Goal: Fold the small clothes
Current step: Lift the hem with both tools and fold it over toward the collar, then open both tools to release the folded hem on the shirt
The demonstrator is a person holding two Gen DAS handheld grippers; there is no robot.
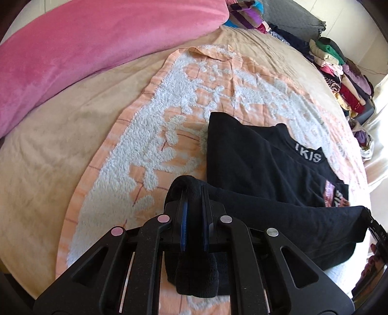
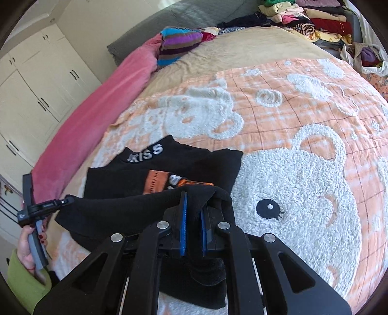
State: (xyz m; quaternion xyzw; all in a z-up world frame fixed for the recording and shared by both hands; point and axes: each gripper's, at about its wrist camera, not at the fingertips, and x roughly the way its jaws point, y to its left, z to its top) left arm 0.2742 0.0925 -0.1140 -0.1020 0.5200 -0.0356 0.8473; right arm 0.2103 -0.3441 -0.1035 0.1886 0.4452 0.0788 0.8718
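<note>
Left wrist view shows your left gripper point(image 1: 194, 193) and right gripper point(image 2: 194, 201) each clenched on the black garment's point(image 1: 254, 157) hem, lifting it to fold over the collar.

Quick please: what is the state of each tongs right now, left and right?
Left tongs: closed, holding the hem of the black garment.
Right tongs: closed, holding the same garment's hem.

A tan-covered bed point(image 2: 254, 46) with a grey headboard point(image 2: 155, 21) stands beside cream wardrobe doors point(image 2: 36, 80) in bright daylight.
</note>
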